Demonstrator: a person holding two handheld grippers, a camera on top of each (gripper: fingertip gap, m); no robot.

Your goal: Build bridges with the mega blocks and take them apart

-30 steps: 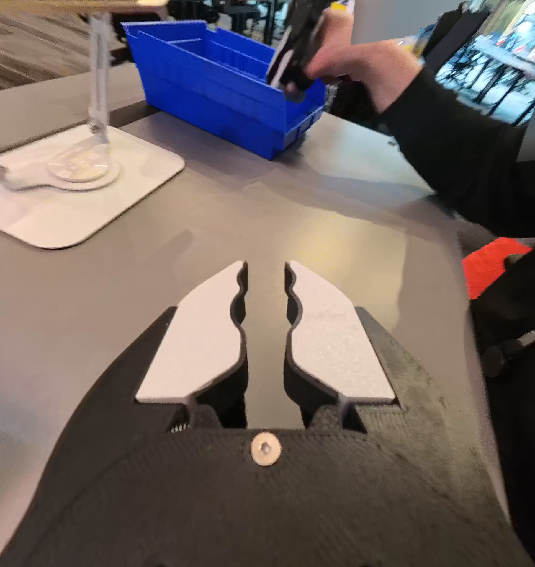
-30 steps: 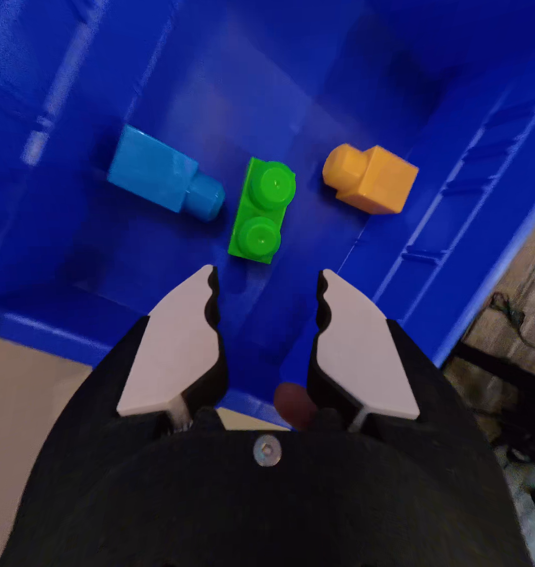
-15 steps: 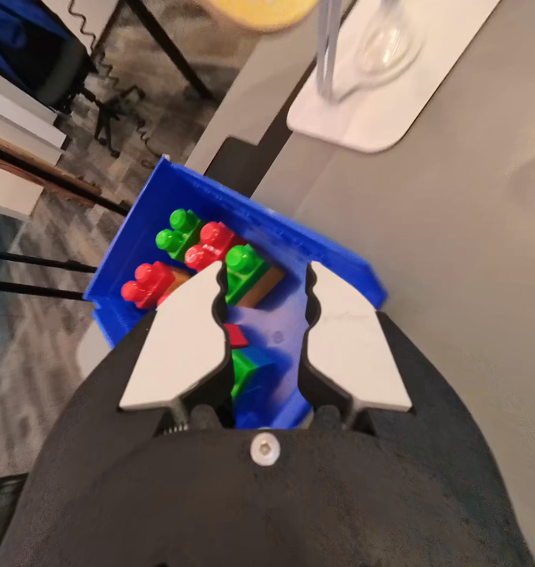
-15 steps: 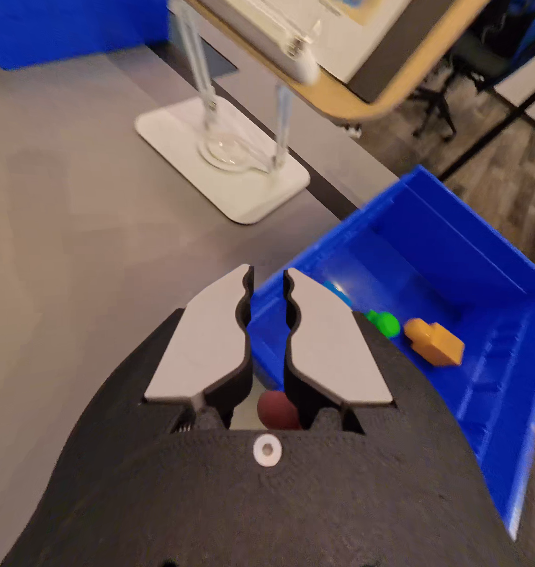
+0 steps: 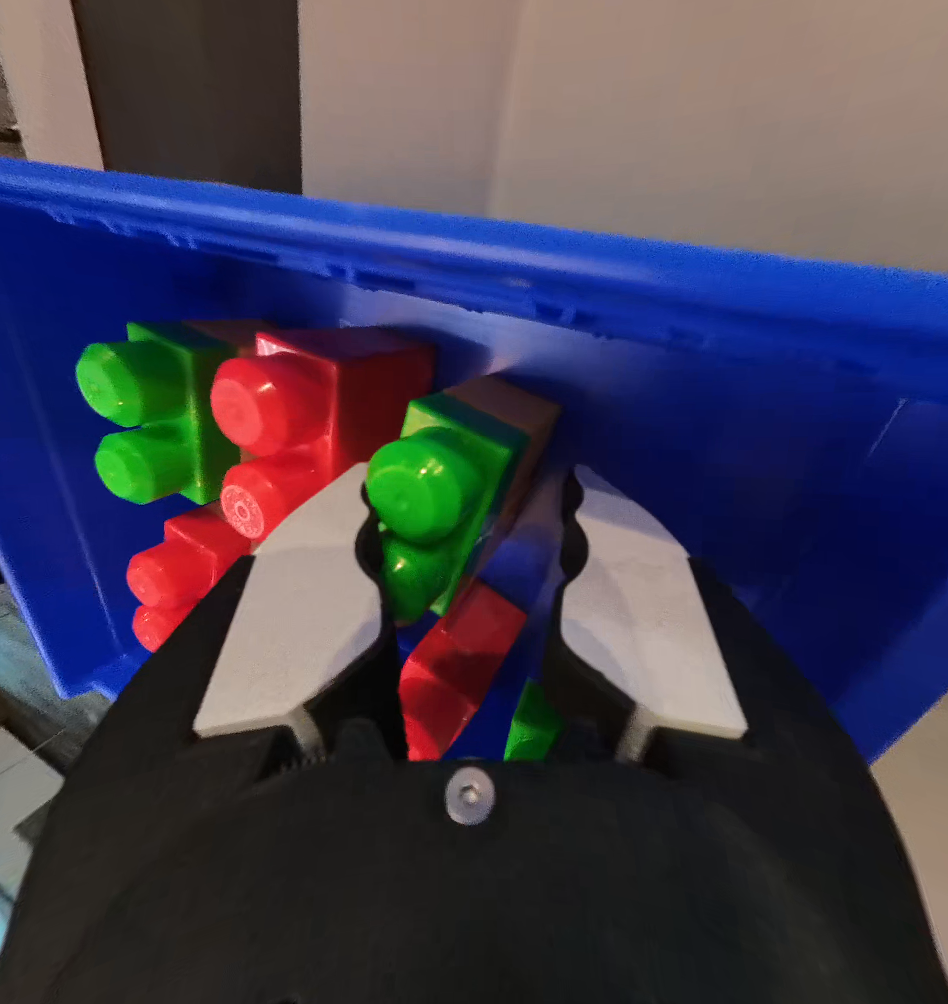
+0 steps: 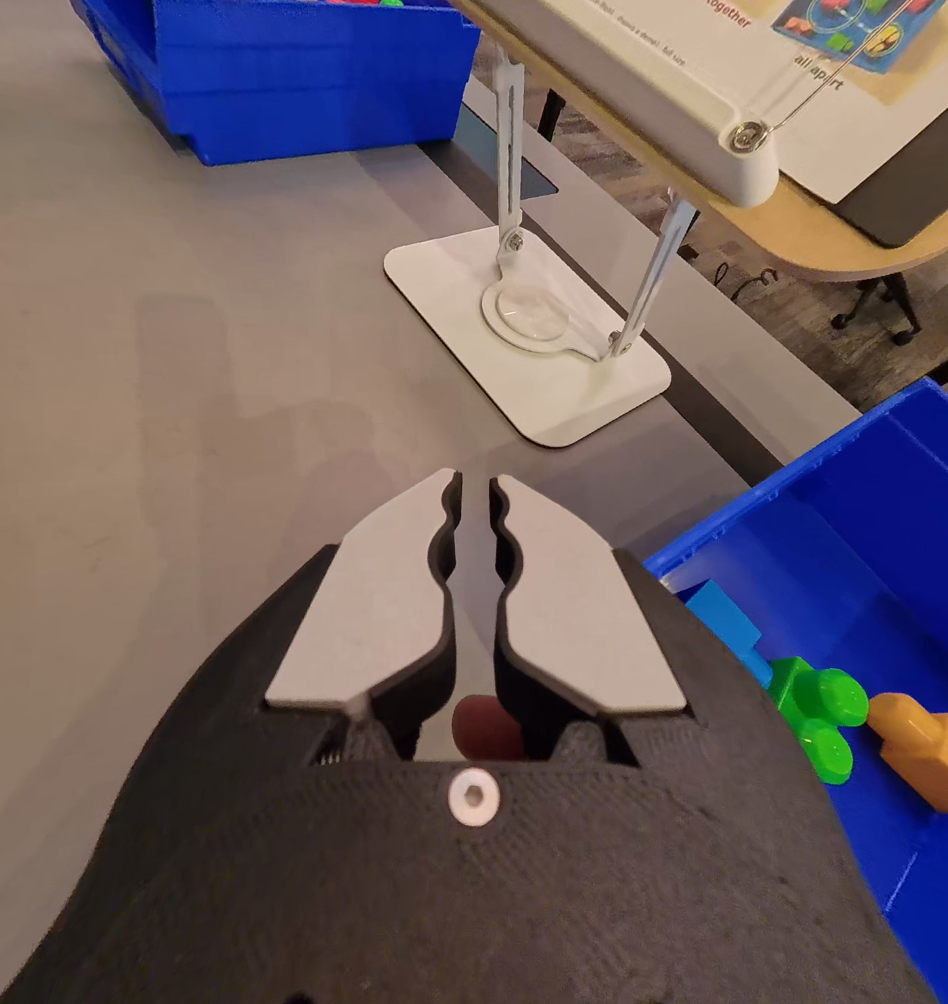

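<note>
Left gripper [image 5: 469, 478] dips into my blue bin [image 5: 678, 282], jaws spread around a green block [image 5: 439, 489], not clamping.
Right gripper [image 6: 474, 481] hovers level over grey table [image 6: 189, 326], nearly closed, gripping nothing.

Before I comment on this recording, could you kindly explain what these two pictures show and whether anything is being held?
There is no robot: a person holds a pair of hand-held tongs in each hand, each with a camera looking along its fingers. The left view looks into a blue bin of red and green blocks; the left tongs are spread around a green block joined to a brown one, and a gap shows on the right, so it is not gripped. The right view shows the right tongs nearly closed, empty, over a grey table, with a white stand and another bin holding blue, green and orange blocks.
</note>
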